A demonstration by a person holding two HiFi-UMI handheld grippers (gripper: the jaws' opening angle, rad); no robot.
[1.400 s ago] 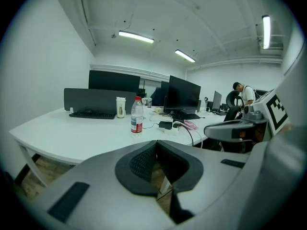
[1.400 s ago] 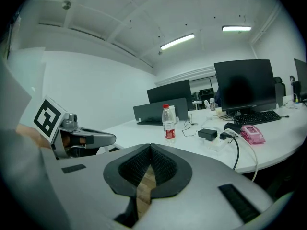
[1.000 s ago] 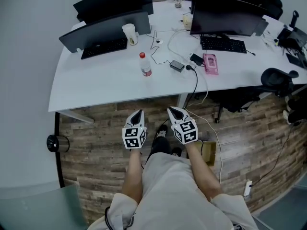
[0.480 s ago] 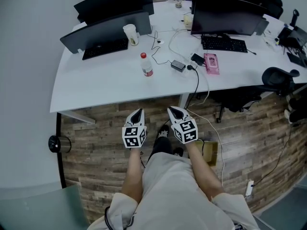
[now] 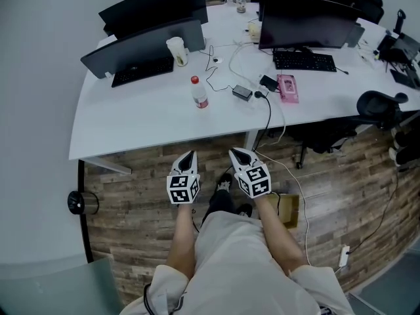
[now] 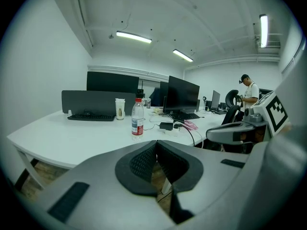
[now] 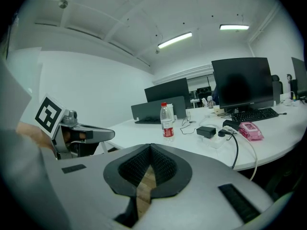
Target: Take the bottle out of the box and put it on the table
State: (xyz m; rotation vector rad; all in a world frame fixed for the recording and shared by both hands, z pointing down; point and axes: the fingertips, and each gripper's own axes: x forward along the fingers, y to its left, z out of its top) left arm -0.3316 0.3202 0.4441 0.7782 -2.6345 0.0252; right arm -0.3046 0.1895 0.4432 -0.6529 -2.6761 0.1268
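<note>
Head view: bottle (image 5: 199, 92) stands upright on table (image 5: 131, 123), long axis vertical, cap up. Left gripper (image 5: 188, 157) and right gripper (image 5: 238, 153) sit side by side over floor, short of table edge. Both jaw pairs closed, tips meeting, nothing between them. Bottle lies at 12 o'clock from left gripper, 11 o'clock from right gripper; left gripper nearer. Cardboard box (image 5: 287, 209) on floor at 4 o'clock from right gripper. Judgement: bottle already out of box, placement appears complete.
</note>
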